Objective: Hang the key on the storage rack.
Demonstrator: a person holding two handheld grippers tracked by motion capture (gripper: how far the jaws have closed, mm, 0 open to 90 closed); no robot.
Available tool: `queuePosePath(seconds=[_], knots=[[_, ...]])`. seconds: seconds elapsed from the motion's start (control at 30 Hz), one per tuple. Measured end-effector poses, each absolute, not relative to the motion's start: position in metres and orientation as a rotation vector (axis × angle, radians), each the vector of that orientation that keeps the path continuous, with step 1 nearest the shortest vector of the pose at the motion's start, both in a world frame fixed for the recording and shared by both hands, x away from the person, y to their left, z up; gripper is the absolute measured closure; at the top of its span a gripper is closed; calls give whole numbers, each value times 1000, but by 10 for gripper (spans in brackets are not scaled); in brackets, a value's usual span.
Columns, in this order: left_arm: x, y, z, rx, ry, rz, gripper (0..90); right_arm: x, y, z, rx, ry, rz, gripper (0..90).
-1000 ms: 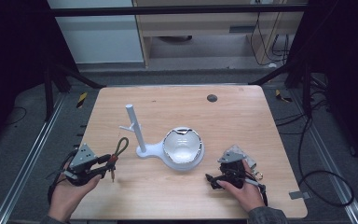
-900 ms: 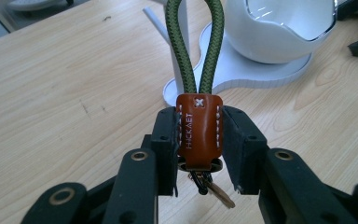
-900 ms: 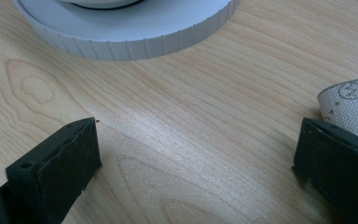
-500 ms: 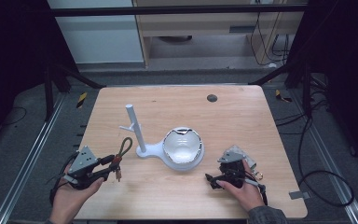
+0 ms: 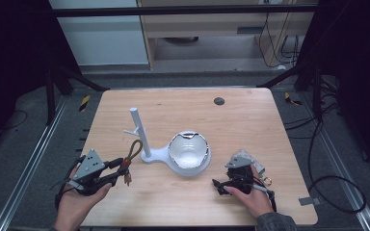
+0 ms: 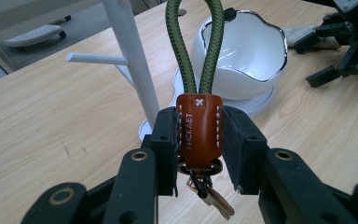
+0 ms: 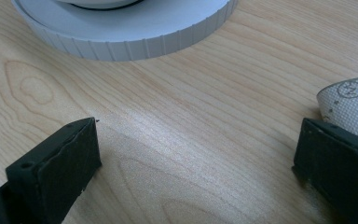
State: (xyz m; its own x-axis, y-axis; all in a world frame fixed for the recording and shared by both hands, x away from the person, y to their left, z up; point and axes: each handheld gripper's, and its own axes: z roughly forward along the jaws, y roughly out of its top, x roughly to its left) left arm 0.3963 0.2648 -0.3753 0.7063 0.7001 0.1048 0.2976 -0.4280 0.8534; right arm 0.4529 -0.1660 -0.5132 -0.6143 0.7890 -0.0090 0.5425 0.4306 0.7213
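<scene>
Your left gripper [image 6: 198, 140] pinches the brown leather tab of the keychain [image 6: 199, 130], its green cord loop rising ahead of the jaws (keys dangle beneath them). Just beyond it stand the white stand [image 6: 133, 60] and the bowl [image 6: 244, 56]. Your right gripper [image 7: 193, 158] rests spread wide over the table [image 7: 191, 116].

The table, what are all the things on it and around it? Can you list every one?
Key strap: one, green cord loop with brown leather tab and keys, clamped in the left gripper.
Stand: one, white post with side pegs, middle of table.
Bowl: one, white, on the stand's round base.
Dotted cloth: one, pale, beside the right gripper.
Table: one, light wood.
Left gripper: one, black, shut on the key strap.
Right gripper: one, black, jaws apart over bare wood.
</scene>
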Motion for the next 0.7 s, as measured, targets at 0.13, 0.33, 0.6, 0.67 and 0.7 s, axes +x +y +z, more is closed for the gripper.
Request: queuePosePath(seconds=[0.13,0.33,0.6,0.67,0.7], knots=[[396,263,-373,2022,758,572,662,453,-166,-513,1142,2343,994,3],[396,260,-370,2019,746,576,662,453,-166,-513,1141,2343,994,3],[396,258,-364,2001,740,584,662,453,-166,-513,1143,2342,994,3],[397,257,-363,2002,739,588,661,453,-166,-513,1143,2342,994,3],[397,257,-363,2001,740,588,662,453,-166,-513,1142,2342,994,3]])
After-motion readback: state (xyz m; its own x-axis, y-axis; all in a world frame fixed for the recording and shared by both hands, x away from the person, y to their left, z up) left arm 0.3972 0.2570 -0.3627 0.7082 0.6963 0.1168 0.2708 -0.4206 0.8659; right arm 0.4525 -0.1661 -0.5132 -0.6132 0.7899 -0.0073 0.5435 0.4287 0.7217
